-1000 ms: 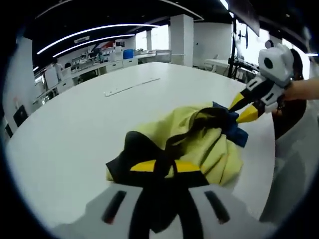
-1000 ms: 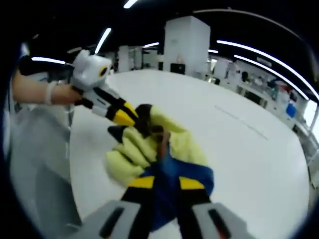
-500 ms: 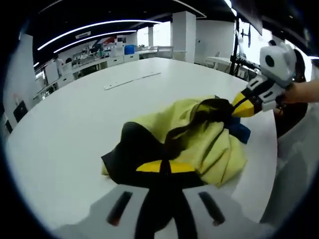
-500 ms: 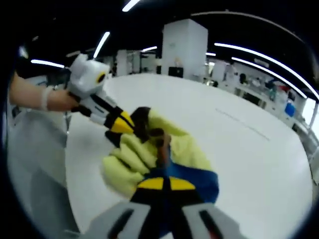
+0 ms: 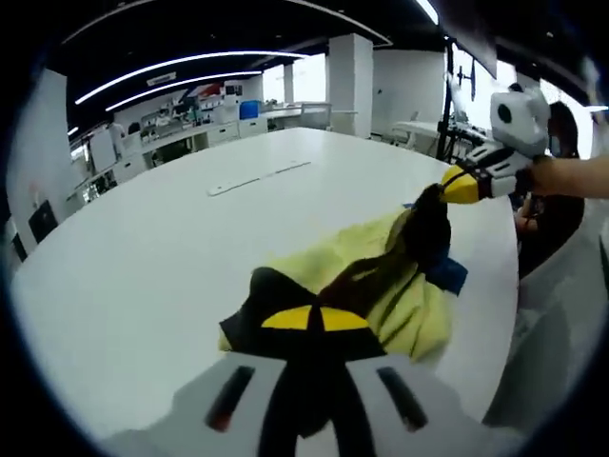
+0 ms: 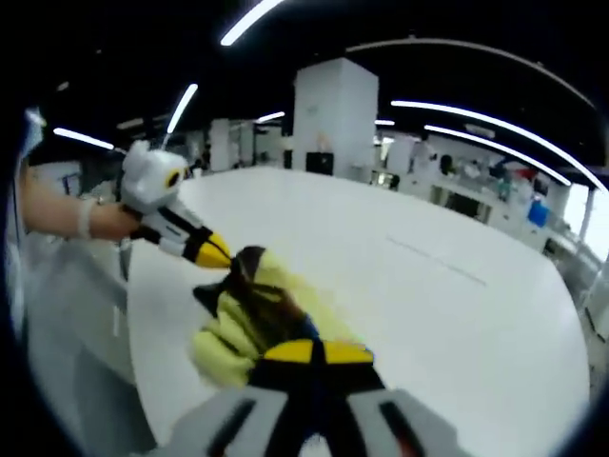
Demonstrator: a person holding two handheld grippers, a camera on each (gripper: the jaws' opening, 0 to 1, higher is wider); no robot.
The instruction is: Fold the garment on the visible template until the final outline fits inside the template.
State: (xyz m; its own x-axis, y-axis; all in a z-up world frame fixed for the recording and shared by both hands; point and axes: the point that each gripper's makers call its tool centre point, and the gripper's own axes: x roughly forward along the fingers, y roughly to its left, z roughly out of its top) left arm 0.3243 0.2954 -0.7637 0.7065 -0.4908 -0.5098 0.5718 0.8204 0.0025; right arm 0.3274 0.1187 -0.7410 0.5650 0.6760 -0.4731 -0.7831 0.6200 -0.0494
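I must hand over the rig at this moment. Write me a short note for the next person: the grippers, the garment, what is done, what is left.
Left gripper: shut on a black part of the garment.
Right gripper: shut on the garment's other end; in the left gripper view it pinches a raised black fold.
Garment: yellow, black and blue, bunched between the two grippers, partly lifted off the white table.
Done: both ends are gripped. No fold is made yet.
Left: spread the garment flat, then fold it to fit the template. I cannot make out a template outline on the table, so find it first.

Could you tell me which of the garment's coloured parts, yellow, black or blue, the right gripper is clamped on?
The black part: in the left gripper view, the right gripper pinches a dark fold of the garment, lifted above the yellow body and blue patch.
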